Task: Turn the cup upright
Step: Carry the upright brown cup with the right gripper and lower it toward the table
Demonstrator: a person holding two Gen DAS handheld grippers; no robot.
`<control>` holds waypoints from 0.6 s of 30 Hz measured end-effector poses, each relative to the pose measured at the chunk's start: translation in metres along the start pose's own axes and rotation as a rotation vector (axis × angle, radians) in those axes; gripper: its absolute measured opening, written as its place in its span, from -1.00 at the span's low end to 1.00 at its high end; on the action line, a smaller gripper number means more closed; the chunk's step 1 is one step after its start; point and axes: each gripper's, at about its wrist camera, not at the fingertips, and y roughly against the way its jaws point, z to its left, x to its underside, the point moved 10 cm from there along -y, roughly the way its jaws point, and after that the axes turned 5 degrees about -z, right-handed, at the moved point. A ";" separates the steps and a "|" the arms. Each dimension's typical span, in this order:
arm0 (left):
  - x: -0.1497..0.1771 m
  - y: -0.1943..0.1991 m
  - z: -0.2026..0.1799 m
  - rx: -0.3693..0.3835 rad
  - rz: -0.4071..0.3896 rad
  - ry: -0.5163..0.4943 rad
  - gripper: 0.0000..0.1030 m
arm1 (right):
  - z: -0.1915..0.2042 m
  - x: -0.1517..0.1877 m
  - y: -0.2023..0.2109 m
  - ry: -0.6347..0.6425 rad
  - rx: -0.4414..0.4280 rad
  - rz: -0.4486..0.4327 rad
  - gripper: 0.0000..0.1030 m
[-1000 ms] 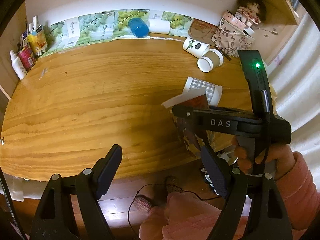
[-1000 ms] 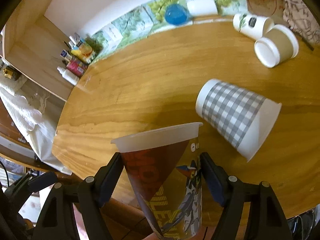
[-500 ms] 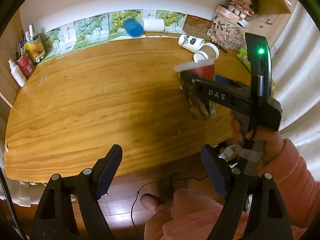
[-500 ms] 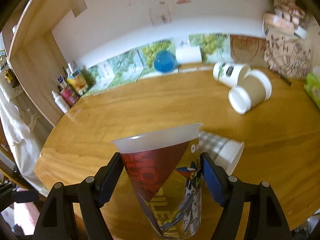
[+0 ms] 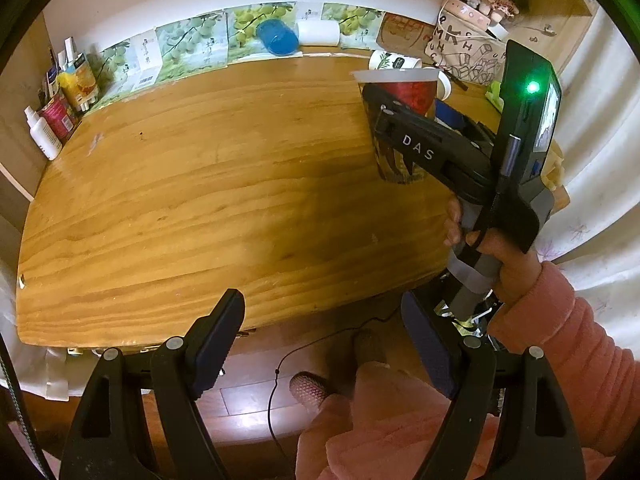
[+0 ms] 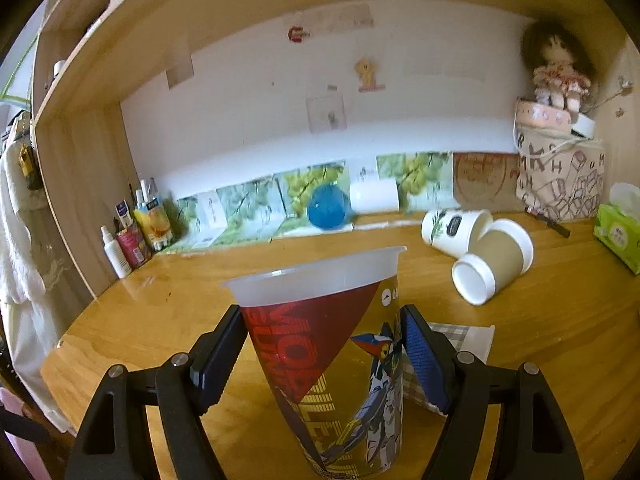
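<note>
My right gripper point(image 6: 322, 354) is shut on a tall printed cup point(image 6: 332, 356), red and gold with a white rim, and holds it upright with the rim up over the wooden table point(image 6: 168, 304). In the left wrist view the same cup point(image 5: 396, 112) stands upright above the table's right part, clamped by the right gripper point(image 5: 394, 136). I cannot tell if its base touches the table. My left gripper point(image 5: 324, 344) is open and empty, below the table's front edge point(image 5: 160, 332).
A grey-checked cup point(image 6: 460, 340) lies on its side behind the held cup. A white cup point(image 6: 452, 226) and a brown cup point(image 6: 496, 264) lie on their sides at back right. A blue cup point(image 6: 328, 208), a paper roll point(image 6: 374, 196), bottles point(image 6: 128, 240), a tissue box point(image 6: 618, 228) and a bag point(image 6: 560, 176) line the back.
My right gripper has carried the printed cup up and away from the front edge, over the table, and tilted it to upright. The left gripper stayed open.
</note>
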 end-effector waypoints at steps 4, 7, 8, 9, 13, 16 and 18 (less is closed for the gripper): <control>0.003 -0.001 0.001 -0.006 0.009 0.000 0.62 | 0.005 -0.001 -0.001 0.003 -0.019 -0.044 0.51; 0.005 -0.001 0.001 -0.007 0.015 -0.002 0.62 | 0.010 0.000 -0.003 0.004 -0.037 -0.064 0.51; 0.006 -0.001 0.000 -0.010 0.015 -0.004 0.62 | 0.011 0.001 -0.003 0.000 -0.036 -0.069 0.51; 0.006 0.000 0.001 -0.013 0.016 -0.005 0.62 | 0.011 0.001 -0.004 -0.006 -0.035 -0.072 0.51; 0.007 -0.001 0.003 -0.017 0.019 0.001 0.62 | 0.012 0.005 -0.009 -0.034 -0.036 -0.070 0.52; 0.007 -0.001 0.005 -0.022 0.017 0.011 0.62 | 0.012 0.010 -0.013 -0.036 -0.035 -0.055 0.52; 0.007 -0.001 0.006 -0.020 0.017 0.015 0.62 | 0.013 0.012 -0.012 -0.025 -0.032 -0.056 0.53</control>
